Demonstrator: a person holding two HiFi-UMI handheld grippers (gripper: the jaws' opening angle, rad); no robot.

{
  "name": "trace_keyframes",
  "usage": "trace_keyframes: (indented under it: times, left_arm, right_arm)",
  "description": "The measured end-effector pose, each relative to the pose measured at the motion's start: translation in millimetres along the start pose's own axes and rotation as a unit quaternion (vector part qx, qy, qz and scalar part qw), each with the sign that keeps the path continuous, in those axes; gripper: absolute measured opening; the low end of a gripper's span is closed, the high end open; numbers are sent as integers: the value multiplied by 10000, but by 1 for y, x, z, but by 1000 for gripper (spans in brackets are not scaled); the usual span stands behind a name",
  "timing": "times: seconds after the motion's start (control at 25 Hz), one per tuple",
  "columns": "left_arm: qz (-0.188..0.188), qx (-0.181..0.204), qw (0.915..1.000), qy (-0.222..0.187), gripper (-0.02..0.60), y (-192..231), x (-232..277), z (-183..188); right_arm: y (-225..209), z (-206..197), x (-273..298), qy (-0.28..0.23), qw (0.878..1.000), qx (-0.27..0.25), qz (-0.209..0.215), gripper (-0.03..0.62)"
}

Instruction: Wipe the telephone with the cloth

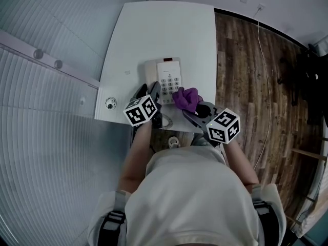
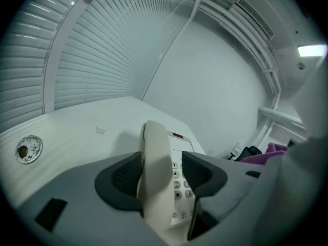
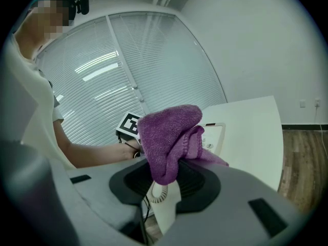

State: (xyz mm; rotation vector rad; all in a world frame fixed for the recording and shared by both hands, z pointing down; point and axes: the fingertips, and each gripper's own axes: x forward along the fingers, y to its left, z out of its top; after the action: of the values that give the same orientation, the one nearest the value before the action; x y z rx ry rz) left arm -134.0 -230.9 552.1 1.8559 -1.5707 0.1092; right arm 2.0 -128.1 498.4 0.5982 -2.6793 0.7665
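A cream desk telephone (image 1: 168, 80) with a keypad sits near the front edge of the white table (image 1: 164, 29). Its handset (image 2: 156, 173) lies on the left side of the base, and my left gripper (image 2: 161, 176) is shut on the handset, one jaw on each side. A purple cloth (image 3: 169, 140) is bunched between the jaws of my right gripper (image 3: 166, 181), which is shut on it. In the head view the cloth (image 1: 186, 99) hangs at the phone's front right corner, touching the keypad's edge. The coiled cord (image 3: 156, 195) shows below the cloth.
A round metal grommet (image 1: 110, 103) sits in the table's front left corner. Window blinds (image 1: 46, 111) run along the left. Wooden floor (image 1: 256, 96) lies to the right, with a thin cable across it. The person's torso fills the lower head view.
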Motion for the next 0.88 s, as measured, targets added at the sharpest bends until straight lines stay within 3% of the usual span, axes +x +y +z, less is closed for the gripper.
trace_keyframes:
  times: [0.4,0.6,0.88]
  left_arm:
    - [-56,-292,9994,-170,225,-3,-41,-9]
    - [-195,-254,9994,-145,214,-9,-60,-20]
    - [-315,-126,9993,-136,119,-19,-89,-31]
  right_arm:
    - [8,2,0,-144,9998,-17,-141,124]
    - [16,2,2,-214,9992,-181,-295,124]
    - [23,5,3,-421,9972,-219,-581,124]
